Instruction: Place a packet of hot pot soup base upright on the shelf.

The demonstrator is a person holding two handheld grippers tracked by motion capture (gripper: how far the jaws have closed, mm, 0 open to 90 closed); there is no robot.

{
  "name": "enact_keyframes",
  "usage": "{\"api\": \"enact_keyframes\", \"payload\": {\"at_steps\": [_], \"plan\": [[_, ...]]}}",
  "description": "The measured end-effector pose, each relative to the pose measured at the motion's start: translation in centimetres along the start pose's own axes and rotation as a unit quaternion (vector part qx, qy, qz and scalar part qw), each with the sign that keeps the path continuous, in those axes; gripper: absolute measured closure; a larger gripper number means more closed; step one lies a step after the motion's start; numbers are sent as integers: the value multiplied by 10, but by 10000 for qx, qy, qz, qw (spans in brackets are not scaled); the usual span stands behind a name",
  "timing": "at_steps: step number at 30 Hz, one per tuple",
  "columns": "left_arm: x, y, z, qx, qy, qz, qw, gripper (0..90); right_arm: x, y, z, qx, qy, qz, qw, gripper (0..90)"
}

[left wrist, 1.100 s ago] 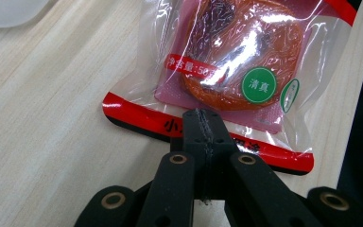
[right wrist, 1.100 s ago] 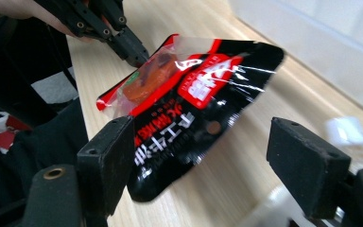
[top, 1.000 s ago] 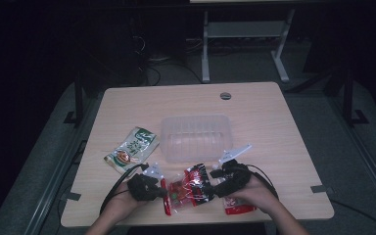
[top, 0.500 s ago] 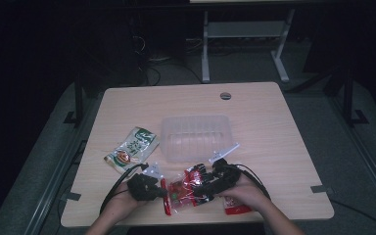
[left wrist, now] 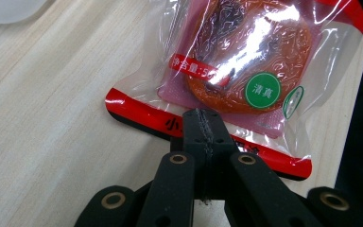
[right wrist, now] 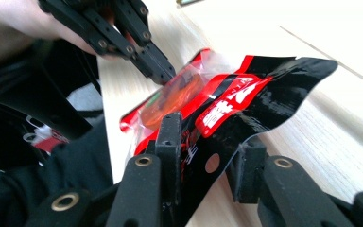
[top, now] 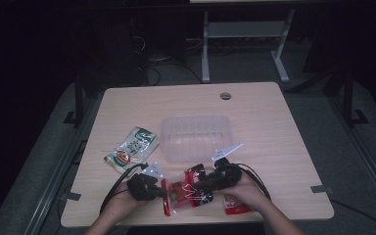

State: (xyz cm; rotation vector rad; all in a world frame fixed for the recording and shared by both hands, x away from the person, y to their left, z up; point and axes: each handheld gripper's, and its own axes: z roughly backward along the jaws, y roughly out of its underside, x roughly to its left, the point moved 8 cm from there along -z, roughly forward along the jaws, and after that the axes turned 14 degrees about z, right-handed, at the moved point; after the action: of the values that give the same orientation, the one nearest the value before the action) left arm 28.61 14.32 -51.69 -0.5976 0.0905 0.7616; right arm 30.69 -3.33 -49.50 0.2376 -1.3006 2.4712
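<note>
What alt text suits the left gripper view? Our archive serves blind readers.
The left tool, shut, pinches the red bottom edge of a clear snack packet holding an orange-brown food piece, lying on a pale wooden table.

Dim overhead view, glaring close-ups

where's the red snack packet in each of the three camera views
High view: red snack packet at the table's near edge, between both tongs.
Left gripper view: upper centre, bottom seal clamped.
Right gripper view: centre, top edge between the jaws.
Shared landmark: the left tongs on its seal.
</note>
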Motion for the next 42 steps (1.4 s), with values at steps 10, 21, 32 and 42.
{"api": "enact_keyframes", "payload": {"at_steps": [10,21,32,42], "plan": [[0,0,0,-12,1,12,10000,898,4,-6,1,-121,-197,78,9997,820],[0,0,0,50,-25,-68,10000,898,13,-12,1,-358,-476,169,9981,897],[-4,-2,-2,-64,-120,-206,9997,897,22,-35,3,-926,-843,254,9918,900],[-10,-14,20,-693,156,-79,9974,846,22,-47,25,-1359,-740,267,9876,900]]}}
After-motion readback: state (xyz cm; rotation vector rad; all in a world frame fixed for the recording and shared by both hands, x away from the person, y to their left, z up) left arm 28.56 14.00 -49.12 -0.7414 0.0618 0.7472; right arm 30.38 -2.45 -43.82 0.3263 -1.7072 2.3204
